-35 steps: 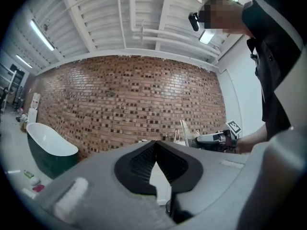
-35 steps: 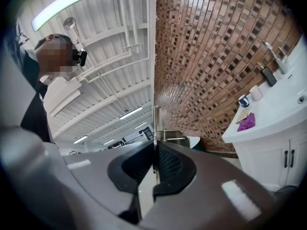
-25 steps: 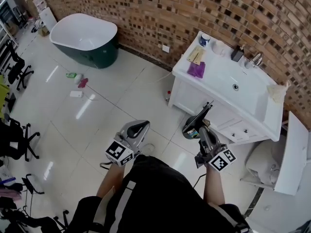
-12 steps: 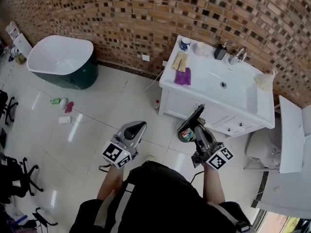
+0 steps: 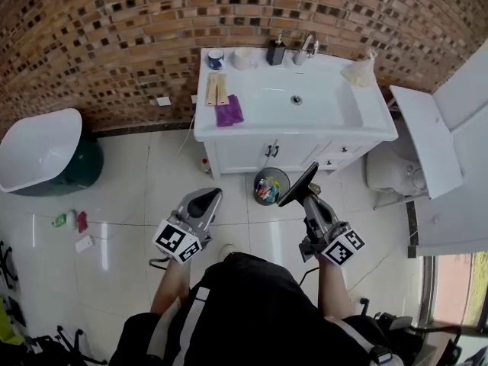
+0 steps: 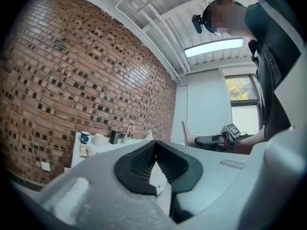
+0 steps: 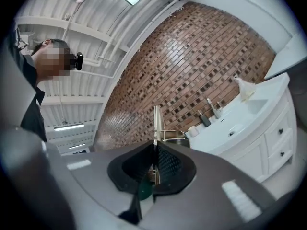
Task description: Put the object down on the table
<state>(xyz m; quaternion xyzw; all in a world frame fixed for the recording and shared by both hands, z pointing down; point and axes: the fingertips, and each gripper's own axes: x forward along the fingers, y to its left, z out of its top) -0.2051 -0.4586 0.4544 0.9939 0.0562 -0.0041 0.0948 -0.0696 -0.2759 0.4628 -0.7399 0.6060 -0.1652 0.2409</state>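
My right gripper (image 5: 307, 197) is shut on a thin dark flat object (image 5: 299, 184) that sticks up and forward over the tiled floor, short of the white washstand (image 5: 335, 120). In the right gripper view the flat object (image 7: 156, 121) shows edge-on, rising from between the closed jaws of that gripper (image 7: 155, 145), with the washstand (image 7: 249, 116) off to the right. My left gripper (image 5: 210, 195) is shut with nothing in it and hangs over the floor to the left. In its own view the left gripper (image 6: 154, 145) has its jaws meeting at the tip.
The washstand top carries a blue mug (image 5: 216, 58), a white cup (image 5: 244, 58), a black dispenser (image 5: 275, 52), a faucet (image 5: 306, 46) and a purple cloth (image 5: 228, 113). A round bin (image 5: 267, 185) stands in front. A bathtub (image 5: 38, 151) is at left, a white panel (image 5: 427, 139) at right.
The view has swung round, so the washstand now lies straight ahead and the bathtub has slid to the far left. Both grippers keep their pose; the right still holds the flat object.
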